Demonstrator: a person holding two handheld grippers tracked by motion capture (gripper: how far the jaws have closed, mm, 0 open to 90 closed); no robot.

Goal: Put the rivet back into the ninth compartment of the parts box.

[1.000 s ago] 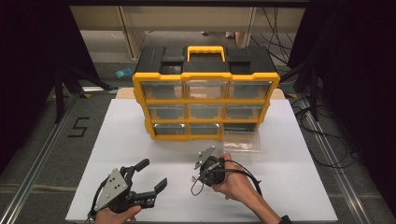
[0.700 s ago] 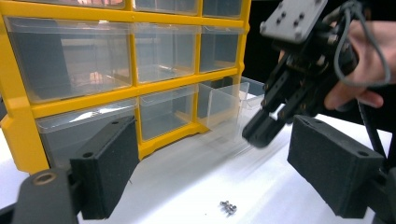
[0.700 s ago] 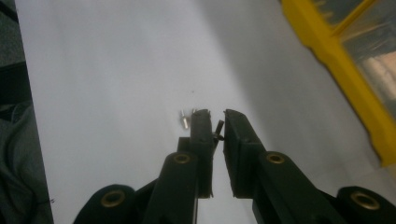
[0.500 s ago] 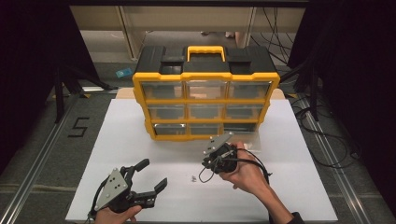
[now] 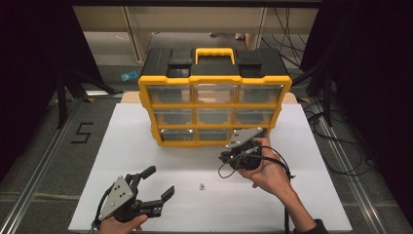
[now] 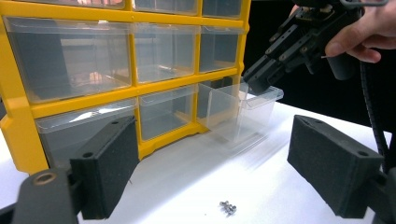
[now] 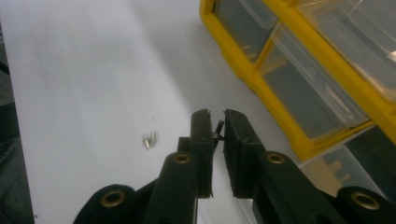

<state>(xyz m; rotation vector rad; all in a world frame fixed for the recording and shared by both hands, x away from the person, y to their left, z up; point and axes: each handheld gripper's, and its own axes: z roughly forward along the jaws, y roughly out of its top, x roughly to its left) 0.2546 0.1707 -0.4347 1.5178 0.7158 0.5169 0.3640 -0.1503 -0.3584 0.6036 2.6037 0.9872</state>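
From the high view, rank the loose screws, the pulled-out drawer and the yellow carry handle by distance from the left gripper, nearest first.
Measured from the left gripper:
1. Loose screws, on the white table to its right.
2. Pulled-out drawer, bottom right of the organiser, beside the right gripper.
3. Yellow carry handle, on top at the back.

left claw (image 5: 155, 184): black, grey plate | right claw (image 7: 216, 129): black foam pads, brass rivets, cable

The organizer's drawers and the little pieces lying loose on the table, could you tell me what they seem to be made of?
The drawers look like clear, glossy plastic: you see through their walls. The yellow frame looks like opaque moulded plastic. The small pieces seem to be metal, silvery with bright glints, though they are too tiny to be sure.
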